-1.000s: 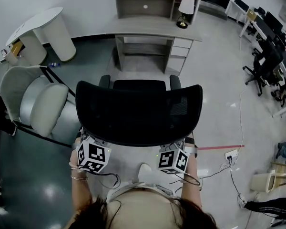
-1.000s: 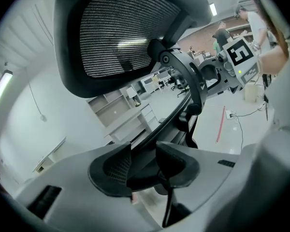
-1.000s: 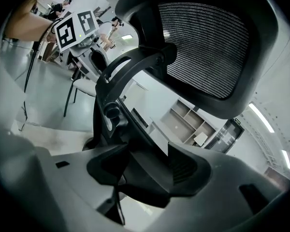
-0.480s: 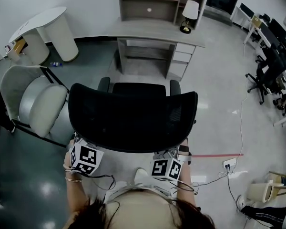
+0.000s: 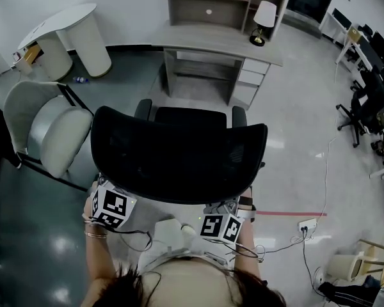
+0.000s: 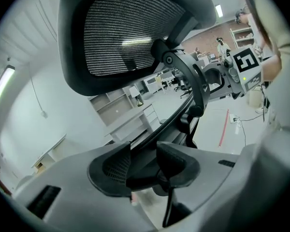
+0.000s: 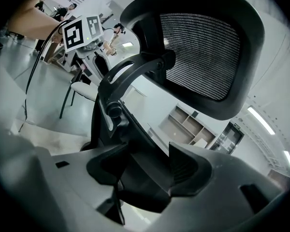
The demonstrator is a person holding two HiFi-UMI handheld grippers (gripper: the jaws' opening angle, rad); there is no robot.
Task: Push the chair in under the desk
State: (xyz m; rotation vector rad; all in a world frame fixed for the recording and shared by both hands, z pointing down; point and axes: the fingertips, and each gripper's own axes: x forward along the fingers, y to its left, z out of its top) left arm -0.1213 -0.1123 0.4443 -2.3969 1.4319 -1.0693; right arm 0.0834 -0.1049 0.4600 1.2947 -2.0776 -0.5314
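Note:
A black mesh office chair [image 5: 179, 162] stands on the floor with its back to me and its seat facing the grey desk [image 5: 211, 40], a short gap between them. My left gripper [image 5: 112, 204] is at the lower left edge of the chair's back and my right gripper [image 5: 219, 224] is at the lower right edge; the backrest hides their jaws in the head view. In the left gripper view the left gripper [image 6: 144, 166] is shut on the back's dark frame, below the mesh headrest [image 6: 130, 33]. The right gripper [image 7: 150, 170] grips the frame likewise.
A white lounge chair [image 5: 48, 130] stands close to the chair's left. A white curved table [image 5: 70, 34] is at the back left. A lamp [image 5: 264, 18] sits on the desk's right end above drawers [image 5: 249, 82]. A power strip [image 5: 307, 224] and cables lie at the right.
The chair has rolled a little closer to the desk, with both grippers still holding its back. A foot has come forward beneath it.

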